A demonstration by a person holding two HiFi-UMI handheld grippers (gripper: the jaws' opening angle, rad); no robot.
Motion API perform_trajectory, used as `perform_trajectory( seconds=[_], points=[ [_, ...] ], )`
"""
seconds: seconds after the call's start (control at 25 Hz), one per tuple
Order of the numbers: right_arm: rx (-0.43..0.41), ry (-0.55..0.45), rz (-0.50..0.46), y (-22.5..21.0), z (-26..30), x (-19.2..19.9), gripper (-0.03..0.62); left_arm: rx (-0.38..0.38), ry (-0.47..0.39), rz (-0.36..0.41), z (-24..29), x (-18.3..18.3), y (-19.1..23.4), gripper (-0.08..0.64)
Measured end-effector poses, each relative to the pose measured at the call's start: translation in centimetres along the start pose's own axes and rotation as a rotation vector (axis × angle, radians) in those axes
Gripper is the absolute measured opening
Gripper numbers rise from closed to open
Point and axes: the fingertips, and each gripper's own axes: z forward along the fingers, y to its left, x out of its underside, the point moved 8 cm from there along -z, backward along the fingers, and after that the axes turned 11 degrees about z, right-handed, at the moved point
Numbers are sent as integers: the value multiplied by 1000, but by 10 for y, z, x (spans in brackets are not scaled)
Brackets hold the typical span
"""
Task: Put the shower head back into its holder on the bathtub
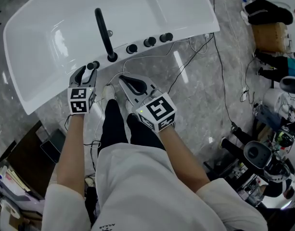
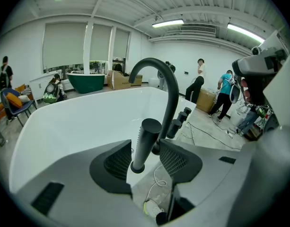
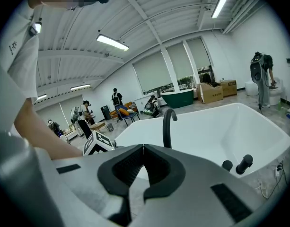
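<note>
Left gripper view: left claw (image 2: 145, 145) parted around shower head (image 2: 148, 129); right claw (image 3: 144, 148) closed, empty.

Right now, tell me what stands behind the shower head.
Behind the shower head rises the curved black spout, then black knobs along the bathtub edge. The spout's foot is largely hidden by it.

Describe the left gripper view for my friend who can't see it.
The left gripper has its open jaws on either side of a black shower head standing upright on a white bathtub rim. A curved black faucet rises behind it.
</note>
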Motion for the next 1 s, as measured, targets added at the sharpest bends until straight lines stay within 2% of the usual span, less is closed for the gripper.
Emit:
perform_trajectory(
  seconds=[0.08, 0.48, 0.84, 1.0],
  points=[
    [1, -1, 1, 1, 1, 2, 17, -9, 2, 2, -4, -1, -1, 190],
    [-38, -30, -38, 14, -20, -6, 15, -89, -66, -20, -57, -23, -16, 186],
    [-76, -101, -37, 19, -59, -17, 15, -198, -176, -29, -120, -60, -55, 22],
    [-111, -121, -72, 25, -70, -27, 15, -236, -214, -42, -148, -70, -82, 12]
  ],
)
